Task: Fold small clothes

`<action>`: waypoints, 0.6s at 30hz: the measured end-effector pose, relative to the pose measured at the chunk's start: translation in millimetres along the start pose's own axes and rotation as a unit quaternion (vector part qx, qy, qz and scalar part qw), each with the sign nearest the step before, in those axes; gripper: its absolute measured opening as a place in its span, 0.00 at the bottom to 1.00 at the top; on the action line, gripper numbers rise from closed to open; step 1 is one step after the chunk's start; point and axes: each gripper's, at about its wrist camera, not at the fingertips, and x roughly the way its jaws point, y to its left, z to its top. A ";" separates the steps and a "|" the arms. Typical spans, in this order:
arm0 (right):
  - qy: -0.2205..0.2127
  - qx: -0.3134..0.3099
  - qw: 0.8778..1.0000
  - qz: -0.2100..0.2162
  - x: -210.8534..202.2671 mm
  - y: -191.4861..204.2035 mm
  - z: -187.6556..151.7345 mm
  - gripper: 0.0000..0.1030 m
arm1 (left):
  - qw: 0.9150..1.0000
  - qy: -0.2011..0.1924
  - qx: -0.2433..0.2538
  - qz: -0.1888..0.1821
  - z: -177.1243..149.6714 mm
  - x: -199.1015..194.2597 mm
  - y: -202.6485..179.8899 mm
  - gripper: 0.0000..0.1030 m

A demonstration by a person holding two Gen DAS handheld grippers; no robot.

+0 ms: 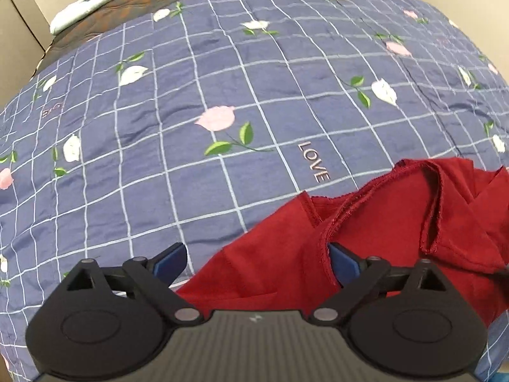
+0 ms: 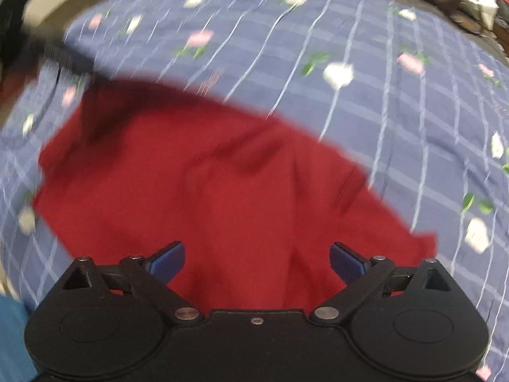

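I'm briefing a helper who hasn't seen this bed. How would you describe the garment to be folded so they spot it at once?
Start from the blue checked bedspread printed with pink and white flowers. At its near edge, just ahead of both open grippers, lies a rumpled red garment. It is the only plain, solid-red fabric there, with stitched hems, beside the printed word LOVE.

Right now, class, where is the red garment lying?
The red garment lies rumpled on the blue checked floral quilt, at the lower right of the left wrist view just below the word LOVE, and under the open right gripper.
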 end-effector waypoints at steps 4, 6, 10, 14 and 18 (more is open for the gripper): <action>0.030 -0.028 0.999 -0.026 16.8 21.0 -25.0 0.95 | 1.000 0.001 -0.006 -0.016 -4.1 -10.7 14.3 0.97; 0.029 -0.034 0.997 -0.056 23.3 21.1 -32.4 0.95 | 1.000 0.005 -0.008 -0.017 -5.8 -14.1 20.0 0.97; 0.009 -0.007 0.993 -0.121 21.7 1.5 -30.6 0.95 | 1.000 0.002 -0.013 -0.010 -12.3 -20.9 26.6 0.97; -0.021 0.045 0.984 -0.173 9.0 -29.8 -20.4 0.95 | 0.999 -0.005 -0.032 -0.008 -21.1 -25.5 29.7 0.97; -0.043 0.105 0.970 -0.213 -4.0 -58.5 -18.7 0.95 | 0.999 -0.011 -0.050 0.002 -32.8 -29.7 30.7 0.97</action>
